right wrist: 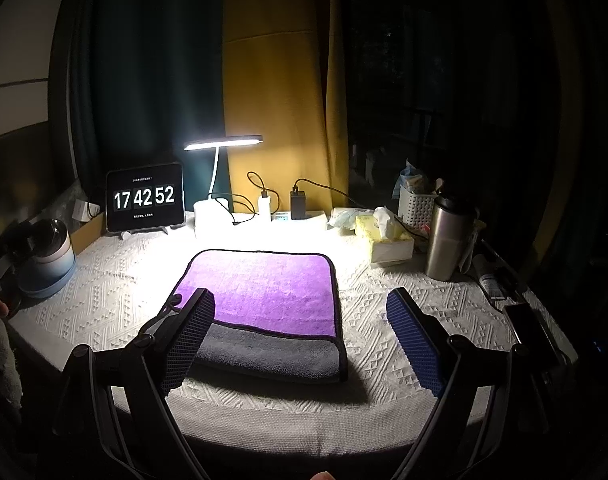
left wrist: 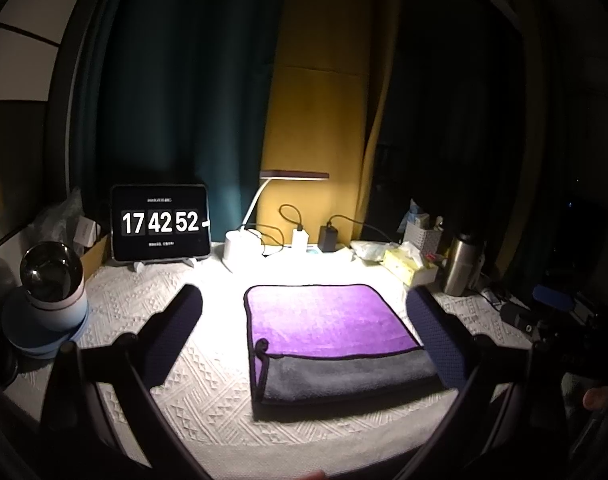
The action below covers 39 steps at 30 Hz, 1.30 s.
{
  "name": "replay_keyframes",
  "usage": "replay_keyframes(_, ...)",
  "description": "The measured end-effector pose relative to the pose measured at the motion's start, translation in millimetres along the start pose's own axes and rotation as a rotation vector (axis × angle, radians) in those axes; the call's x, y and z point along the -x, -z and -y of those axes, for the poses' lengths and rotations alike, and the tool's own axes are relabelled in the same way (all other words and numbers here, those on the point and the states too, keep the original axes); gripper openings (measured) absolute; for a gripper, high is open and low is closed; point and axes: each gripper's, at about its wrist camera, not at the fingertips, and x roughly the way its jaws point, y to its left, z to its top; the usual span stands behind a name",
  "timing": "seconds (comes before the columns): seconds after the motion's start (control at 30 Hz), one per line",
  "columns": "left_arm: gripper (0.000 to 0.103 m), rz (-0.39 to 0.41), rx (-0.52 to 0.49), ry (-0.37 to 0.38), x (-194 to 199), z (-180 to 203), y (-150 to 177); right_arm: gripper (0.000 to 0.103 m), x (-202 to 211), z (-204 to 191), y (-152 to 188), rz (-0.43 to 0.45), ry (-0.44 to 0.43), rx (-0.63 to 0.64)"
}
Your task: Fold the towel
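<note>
A purple towel (left wrist: 328,320) with a grey underside lies folded on the white tablecloth; its near edge is turned back, so a grey band shows in front. It also shows in the right wrist view (right wrist: 263,288). My left gripper (left wrist: 304,300) is open and empty, held above the table with its fingers on either side of the towel. My right gripper (right wrist: 299,304) is open and empty; its left finger (right wrist: 187,340) hangs over the towel's near left corner and its right finger is over bare cloth.
At the back stand a tablet clock (left wrist: 159,222), a lit desk lamp (right wrist: 223,142), chargers with cables (right wrist: 297,200), a tissue box (right wrist: 388,240), a white basket (right wrist: 416,208) and a steel flask (right wrist: 448,240). A round device (left wrist: 49,288) sits left.
</note>
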Motion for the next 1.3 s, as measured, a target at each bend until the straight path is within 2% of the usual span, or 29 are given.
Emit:
replay_keyframes(0.57, 0.102, -0.031, -0.018, 0.019, -14, 4, 4, 0.090, -14, 8, 4, -0.027, 0.009, -0.009)
replay_keyframes(1.3, 0.102, -0.206, -0.018, 0.008, -91, 2, 30, 0.090, -81, 24, 15, -0.161, 0.009, -0.033)
